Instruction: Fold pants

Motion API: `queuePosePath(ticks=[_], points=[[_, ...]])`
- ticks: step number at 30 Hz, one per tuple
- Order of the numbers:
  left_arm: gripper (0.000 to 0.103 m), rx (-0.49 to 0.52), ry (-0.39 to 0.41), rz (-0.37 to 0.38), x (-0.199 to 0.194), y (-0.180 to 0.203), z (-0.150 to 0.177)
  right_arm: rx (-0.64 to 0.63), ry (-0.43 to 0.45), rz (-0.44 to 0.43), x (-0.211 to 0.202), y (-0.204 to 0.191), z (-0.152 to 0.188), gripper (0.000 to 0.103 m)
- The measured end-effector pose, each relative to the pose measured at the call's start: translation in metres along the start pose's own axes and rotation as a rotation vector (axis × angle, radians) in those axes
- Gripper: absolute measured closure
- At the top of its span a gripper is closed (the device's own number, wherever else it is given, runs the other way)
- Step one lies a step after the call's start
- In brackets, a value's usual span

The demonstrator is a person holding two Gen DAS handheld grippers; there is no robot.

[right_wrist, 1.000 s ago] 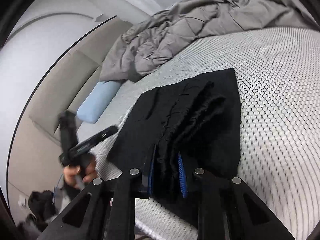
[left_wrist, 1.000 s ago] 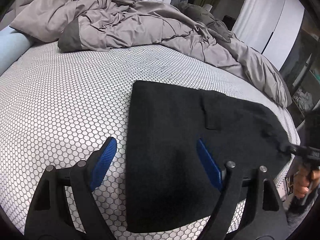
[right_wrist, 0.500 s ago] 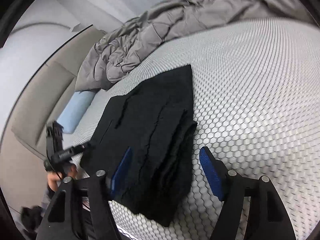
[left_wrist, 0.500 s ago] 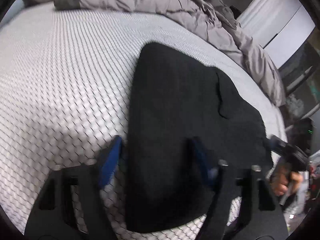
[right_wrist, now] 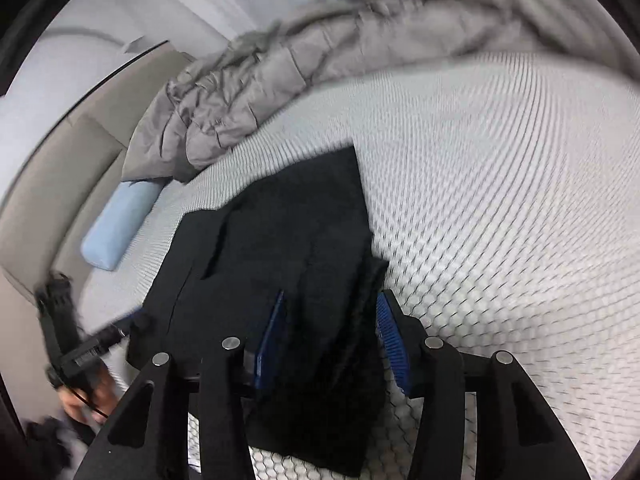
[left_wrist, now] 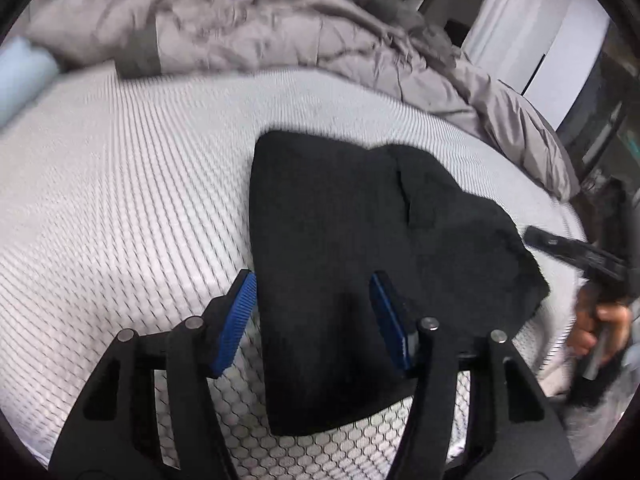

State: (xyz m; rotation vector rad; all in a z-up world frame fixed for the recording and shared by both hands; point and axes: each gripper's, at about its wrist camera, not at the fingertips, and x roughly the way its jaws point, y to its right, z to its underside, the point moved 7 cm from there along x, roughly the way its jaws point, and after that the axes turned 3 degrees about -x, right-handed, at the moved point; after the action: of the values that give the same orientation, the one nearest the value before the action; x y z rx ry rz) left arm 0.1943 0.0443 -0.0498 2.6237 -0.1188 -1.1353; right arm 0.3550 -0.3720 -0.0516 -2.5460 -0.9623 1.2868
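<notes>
You are hovering both tools over the pants (left_wrist: 360, 264), which are lying as a black folded bundle on the bed (left_wrist: 120, 208), near its close edge. Your left hand-held gripper (left_wrist: 312, 312) is standing apart over the bundle's left part: a second ago its jaws were wider, they narrowed, and now they are holding at a middling gap, one blue pad just outside the cloth edge and the other over the cloth, neither visibly pressing. Your right hand-held gripper (right_wrist: 332, 340) was clamped on the thick stacked edge a second ago, sprang wide, and its jaws have just been closing again. That stacked edge is between them now, though the pads are not seen squeezing it. Judging from this, the last fold has been laid down and you are either tidying the bundle or setting up one more fold; the layers on the right look loose and uneven.

There are no containers in view. The grey duvet (left_wrist: 280, 48) is heaped at the far side, with a pale blue pillow (right_wrist: 116, 224) beside it.
</notes>
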Motion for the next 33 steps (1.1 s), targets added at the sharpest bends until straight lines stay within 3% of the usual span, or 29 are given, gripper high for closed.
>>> queuePosePath(ticks=[4, 6, 8, 11, 13, 16, 20, 25, 29, 31, 33], points=[[0.033, 0.157, 0.064, 0.028, -0.01, 0.04, -0.001, -0.151, 0.089, -0.015, -0.023, -0.046, 0.002, 0.054], [0.026, 0.222, 0.055, 0.085, -0.006, 0.061, 0.002, -0.25, 0.041, -0.059, -0.004, -0.081, 0.012, 0.053], [0.026, 0.266, -0.031, 0.156, 0.014, 0.078, 0.018, -0.317, -0.033, -0.071, 0.023, -0.1, 0.028, 0.053], [0.027, 0.305, -0.113, 0.126, 0.044, 0.083, 0.031, -0.453, -0.129, 0.051, 0.069, -0.109, 0.048, 0.054], [0.027, 0.361, -0.105, 0.099, 0.045, 0.08, 0.039, -0.565, -0.104, 0.125, 0.073, -0.107, 0.052, 0.053], [0.027, 0.37, -0.092, 0.101, 0.036, 0.075, 0.046, -0.56, -0.085, 0.225, 0.049, -0.075, 0.052, 0.055], [0.027, 0.387, -0.092, 0.092, 0.023, 0.062, 0.058, -0.535, -0.064, 0.235, 0.017, -0.043, 0.053, 0.053], [0.027, 0.336, -0.054, 0.088, 0.019, 0.067, 0.025, -0.443, 0.018, 0.102, 0.003, -0.053, 0.036, 0.05], [0.027, 0.312, -0.083, 0.06, 0.044, 0.067, 0.004, -0.439, 0.027, 0.087, 0.033, -0.086, 0.017, 0.048], [0.026, 0.307, -0.133, 0.049, 0.068, 0.067, 0.0, -0.45, -0.025, 0.069, 0.057, -0.094, 0.014, 0.048], [0.026, 0.345, -0.148, 0.042, 0.072, 0.07, -0.001, -0.471, -0.1, 0.105, 0.083, -0.09, 0.021, 0.048]])
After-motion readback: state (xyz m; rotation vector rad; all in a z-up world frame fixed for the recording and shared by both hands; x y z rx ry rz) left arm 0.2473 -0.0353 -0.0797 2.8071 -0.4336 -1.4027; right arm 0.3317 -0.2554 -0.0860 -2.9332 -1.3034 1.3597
